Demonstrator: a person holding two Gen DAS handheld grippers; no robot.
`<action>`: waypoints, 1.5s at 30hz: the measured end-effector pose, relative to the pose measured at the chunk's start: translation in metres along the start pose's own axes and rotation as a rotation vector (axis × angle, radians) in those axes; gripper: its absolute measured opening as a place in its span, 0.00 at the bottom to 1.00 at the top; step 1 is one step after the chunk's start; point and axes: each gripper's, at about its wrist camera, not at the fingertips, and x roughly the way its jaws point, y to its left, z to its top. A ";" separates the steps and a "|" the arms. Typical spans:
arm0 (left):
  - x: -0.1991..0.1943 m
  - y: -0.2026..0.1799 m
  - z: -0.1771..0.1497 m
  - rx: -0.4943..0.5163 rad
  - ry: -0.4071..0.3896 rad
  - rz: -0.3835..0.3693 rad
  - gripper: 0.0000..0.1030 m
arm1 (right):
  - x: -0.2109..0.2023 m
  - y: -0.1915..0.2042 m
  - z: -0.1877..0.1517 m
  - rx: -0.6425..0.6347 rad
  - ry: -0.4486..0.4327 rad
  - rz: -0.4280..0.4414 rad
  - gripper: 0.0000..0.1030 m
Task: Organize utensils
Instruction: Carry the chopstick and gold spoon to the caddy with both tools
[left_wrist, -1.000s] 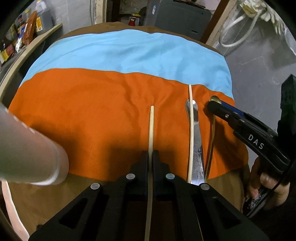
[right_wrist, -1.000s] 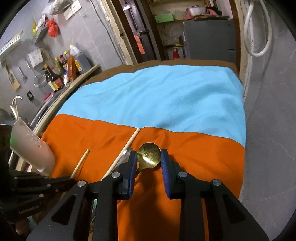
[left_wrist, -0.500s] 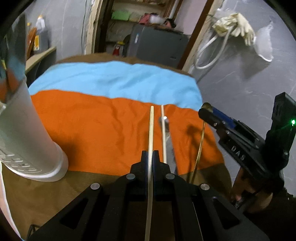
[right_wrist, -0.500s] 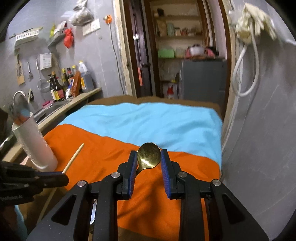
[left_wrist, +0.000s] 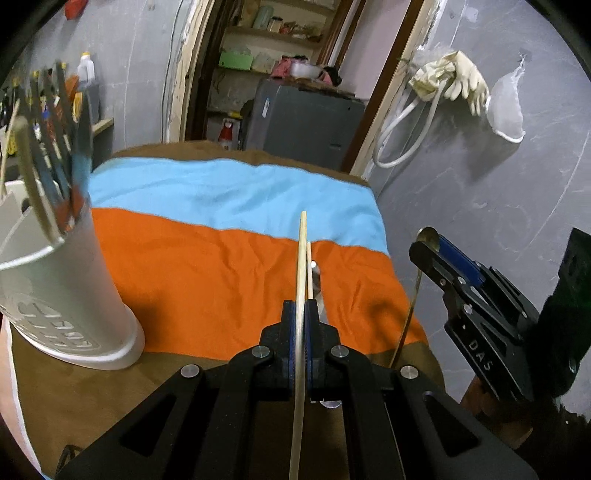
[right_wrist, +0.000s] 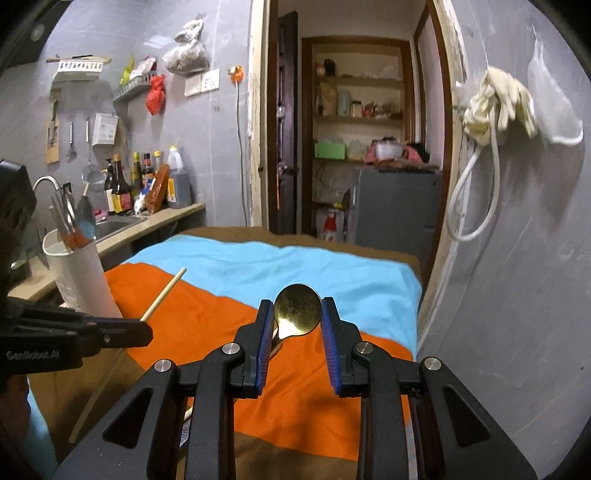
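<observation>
Above the orange cloth (left_wrist: 207, 280), a wooden chopstick (left_wrist: 302, 266) is clamped between the closed jaws of the left gripper (left_wrist: 303, 328), its length running forward along the fingers, presumably so that it can be tipped end-first into the white utensil holder (left_wrist: 62, 295) standing at the left edge of the table. A gold spoon (right_wrist: 297, 312) is carried in the right gripper (right_wrist: 297, 332); its bowl sits between the blue pads (right_wrist: 264, 343), yet a gap is seen beside it, so whether the handle is pinched lower down cannot be told.

From the left wrist view, a second chopstick (left_wrist: 309, 271) and a steel utensil (left_wrist: 317, 284) are shown lying on the cloth just beyond the fingers, hidden in the other view. From the right wrist view, the holder's contents are seen more sharply, and the lifted chopstick is shown raised clear of the cloth and pointing away from the holder.
</observation>
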 end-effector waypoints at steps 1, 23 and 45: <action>-0.004 -0.001 0.001 0.007 -0.022 0.001 0.02 | -0.004 0.003 0.002 -0.017 -0.015 -0.009 0.23; -0.117 0.037 0.059 -0.070 -0.362 -0.031 0.02 | -0.050 0.072 0.085 -0.112 -0.265 0.005 0.23; -0.171 0.250 0.095 -0.325 -0.673 0.090 0.02 | 0.001 0.215 0.119 -0.243 -0.430 -0.091 0.23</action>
